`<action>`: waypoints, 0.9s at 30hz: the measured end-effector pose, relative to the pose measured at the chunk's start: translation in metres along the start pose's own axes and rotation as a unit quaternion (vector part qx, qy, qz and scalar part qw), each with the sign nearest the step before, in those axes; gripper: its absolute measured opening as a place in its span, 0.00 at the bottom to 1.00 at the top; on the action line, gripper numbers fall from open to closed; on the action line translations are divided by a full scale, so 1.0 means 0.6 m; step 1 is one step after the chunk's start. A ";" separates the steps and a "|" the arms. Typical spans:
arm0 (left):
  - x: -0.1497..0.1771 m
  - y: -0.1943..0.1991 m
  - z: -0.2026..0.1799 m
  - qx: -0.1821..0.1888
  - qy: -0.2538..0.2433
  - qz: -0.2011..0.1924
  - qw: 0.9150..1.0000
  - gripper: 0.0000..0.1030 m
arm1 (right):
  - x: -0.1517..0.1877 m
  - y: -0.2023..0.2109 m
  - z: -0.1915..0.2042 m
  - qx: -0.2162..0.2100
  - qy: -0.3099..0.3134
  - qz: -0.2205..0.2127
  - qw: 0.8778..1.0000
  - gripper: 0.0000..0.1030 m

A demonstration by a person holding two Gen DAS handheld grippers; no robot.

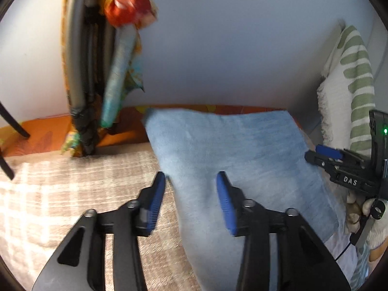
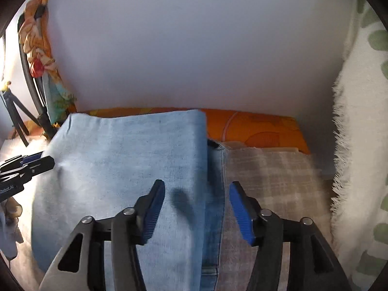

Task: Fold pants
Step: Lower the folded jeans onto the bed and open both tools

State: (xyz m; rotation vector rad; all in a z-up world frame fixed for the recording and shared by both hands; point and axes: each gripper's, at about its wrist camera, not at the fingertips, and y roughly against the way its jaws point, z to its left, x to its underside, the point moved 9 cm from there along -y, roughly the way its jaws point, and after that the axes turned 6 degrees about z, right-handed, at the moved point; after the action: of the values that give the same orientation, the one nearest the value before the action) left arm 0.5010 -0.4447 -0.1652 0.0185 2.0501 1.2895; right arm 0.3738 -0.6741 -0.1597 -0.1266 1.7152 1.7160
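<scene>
Left to right: a floral cloth point(image 1: 126, 7) hangs over dark tubing against the pale wall. The left hand-held gripper point(image 1: 191, 201) stands released over the left edge of the folded light-blue pants point(image 1: 230, 145), its pads apart and gripping nothing. The pants lie flat on the beige checked bed cover point(image 1: 72, 189), an orange pillow point(image 2: 262, 128) behind them. The right hand-held gripper point(image 2: 196, 208) is likewise released, straddling the pants' right edge. A fringed green-patterned cloth point(image 2: 359, 145) hangs at far right.
</scene>
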 end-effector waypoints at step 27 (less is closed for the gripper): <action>0.097 0.341 0.019 -0.029 -0.021 -0.085 0.996 0.69 | 0.095 0.340 0.139 -0.020 -0.008 -0.121 0.992 0.96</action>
State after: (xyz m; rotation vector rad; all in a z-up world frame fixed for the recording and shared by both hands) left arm 0.3942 -0.3116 -0.0375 -0.1520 1.9329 1.2311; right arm 0.2568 -0.5513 -0.0076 -0.3251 1.5832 1.5685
